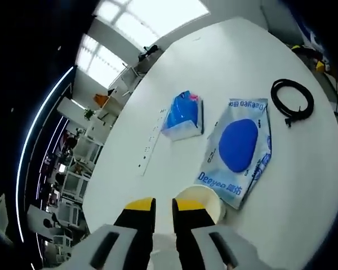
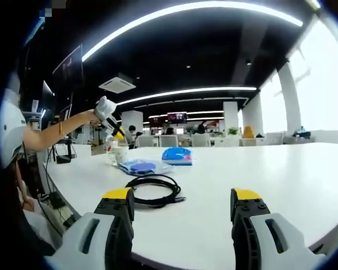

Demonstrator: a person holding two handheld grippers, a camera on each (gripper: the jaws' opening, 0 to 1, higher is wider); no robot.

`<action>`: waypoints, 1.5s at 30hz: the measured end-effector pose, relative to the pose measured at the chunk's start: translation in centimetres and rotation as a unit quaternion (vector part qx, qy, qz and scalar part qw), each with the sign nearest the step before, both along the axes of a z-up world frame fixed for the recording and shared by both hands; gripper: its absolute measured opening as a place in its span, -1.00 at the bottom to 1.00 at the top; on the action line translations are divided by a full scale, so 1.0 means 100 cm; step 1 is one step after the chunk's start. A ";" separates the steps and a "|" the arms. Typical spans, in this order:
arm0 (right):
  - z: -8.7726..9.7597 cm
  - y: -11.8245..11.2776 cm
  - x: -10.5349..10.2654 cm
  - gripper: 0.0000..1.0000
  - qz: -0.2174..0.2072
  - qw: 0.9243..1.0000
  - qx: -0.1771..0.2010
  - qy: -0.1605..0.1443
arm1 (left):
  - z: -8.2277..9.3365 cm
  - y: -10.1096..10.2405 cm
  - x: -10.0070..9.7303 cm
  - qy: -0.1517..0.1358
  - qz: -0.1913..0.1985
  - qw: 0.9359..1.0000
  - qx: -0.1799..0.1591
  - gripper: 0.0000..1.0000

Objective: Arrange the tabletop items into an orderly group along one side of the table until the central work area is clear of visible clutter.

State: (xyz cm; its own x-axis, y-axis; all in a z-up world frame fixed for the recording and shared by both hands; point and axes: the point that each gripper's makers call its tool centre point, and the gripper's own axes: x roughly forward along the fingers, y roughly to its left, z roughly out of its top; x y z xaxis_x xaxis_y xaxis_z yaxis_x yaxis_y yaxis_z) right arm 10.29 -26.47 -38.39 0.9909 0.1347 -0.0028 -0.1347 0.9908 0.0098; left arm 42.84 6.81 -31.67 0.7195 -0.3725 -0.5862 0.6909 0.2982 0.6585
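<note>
Two yellow-tipped jaws of the left gripper (image 1: pixel 163 209) stand almost pressed together in the left gripper view, a narrow slit between them, right beside the rim of a pale paper cup (image 1: pixel 201 200) on the white worktop (image 1: pixel 304 185); whether they pinch the rim I cannot tell. Touching the cup's far side lies a flat blue-and-white wipes pack (image 1: pixel 238 149) with a big blue oval in its middle and the word "Deeyeo" printed at both ends — its long axis runs away from the camera, tilted slightly right. Just left of it sits a smaller blue tissue pack (image 1: pixel 183 115), angled much the same way. Farther off to the right a black cable (image 1: pixel 292 100) lies coiled in a loop, one loose end pointing back toward the wipes pack. A long white power strip (image 1: pixel 150 142) stretches along the worktop left of the tissue pack.

In the right gripper view the right gripper (image 2: pixel 183 203) holds its jaws spread wide with nothing between them, low over the worktop (image 2: pixel 281 169). Just beyond lies the black cable (image 2: pixel 154 189), then the wipes pack (image 2: pixel 138 166) and tissue pack (image 2: pixel 177 155) — and at the far left the left gripper (image 2: pixel 117 135) over the cup (image 2: pixel 121 154).
</note>
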 end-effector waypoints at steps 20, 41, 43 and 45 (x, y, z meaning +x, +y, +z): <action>0.009 0.014 0.000 0.33 0.017 1.000 -0.016 -0.003 | 0.012 -0.008 -0.030 -0.067 -0.027 0.997 -0.015 -0.76; 0.018 0.039 0.026 0.32 0.067 0.996 -0.066 -0.006 | 0.013 -0.014 -0.078 -0.098 -0.061 0.993 -0.028 -0.66; 0.018 0.043 0.028 0.32 0.075 0.994 -0.074 -0.002 | 0.010 -0.014 -0.080 -0.097 -0.062 0.993 -0.027 -0.66; 0.020 0.045 0.029 0.32 0.077 0.994 -0.078 -0.007 | 0.006 -0.014 -0.083 -0.098 -0.062 0.993 -0.023 -0.66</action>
State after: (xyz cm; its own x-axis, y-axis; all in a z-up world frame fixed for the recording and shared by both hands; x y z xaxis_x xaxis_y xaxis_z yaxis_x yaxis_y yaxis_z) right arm 13.15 -21.95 -36.38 0.9586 0.2840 -0.0210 -0.2840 0.9479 -0.1445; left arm 34.55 5.44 -31.07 0.7649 -0.4885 -0.4199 0.5844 0.2519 0.7714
